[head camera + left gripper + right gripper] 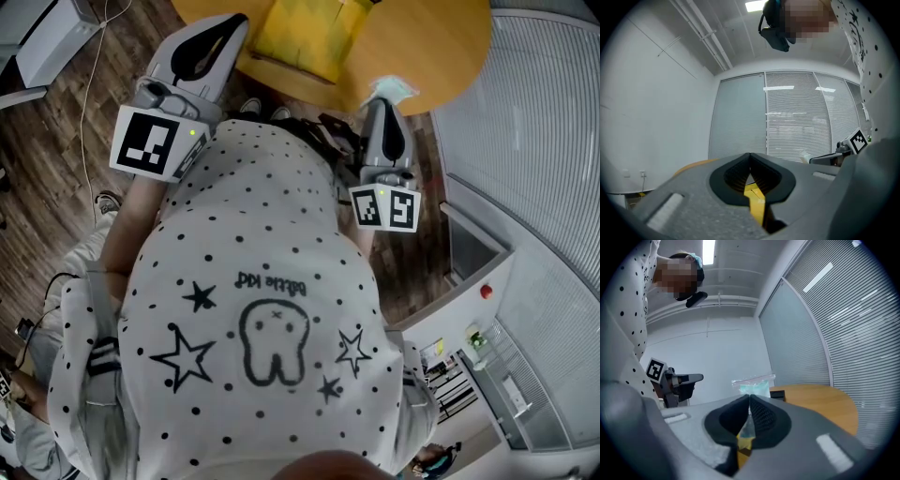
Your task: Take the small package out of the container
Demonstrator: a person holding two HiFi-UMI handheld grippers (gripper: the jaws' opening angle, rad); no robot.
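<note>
The small package (pixel 395 89), a clear bag with pale teal contents, is pinched by its lower edge in my right gripper (pixel 381 99), just over the near edge of the round wooden table (pixel 441 47). In the right gripper view the package (pixel 753 385) sticks up past the shut jaws. The yellow container (pixel 302 36) sits on the table to the left of it. My left gripper (pixel 208 42) hovers at the container's left side, jaws shut with nothing between them; in its own view the left gripper (pixel 750 158) has its tips meeting, with yellow showing behind.
White blinds (pixel 553 122) and a grey ledge (pixel 473 244) stand to the right of the table. Wood floor (pixel 47 159) with a white cable lies at the left. The person's dotted white shirt (pixel 262 309) fills the lower half of the head view.
</note>
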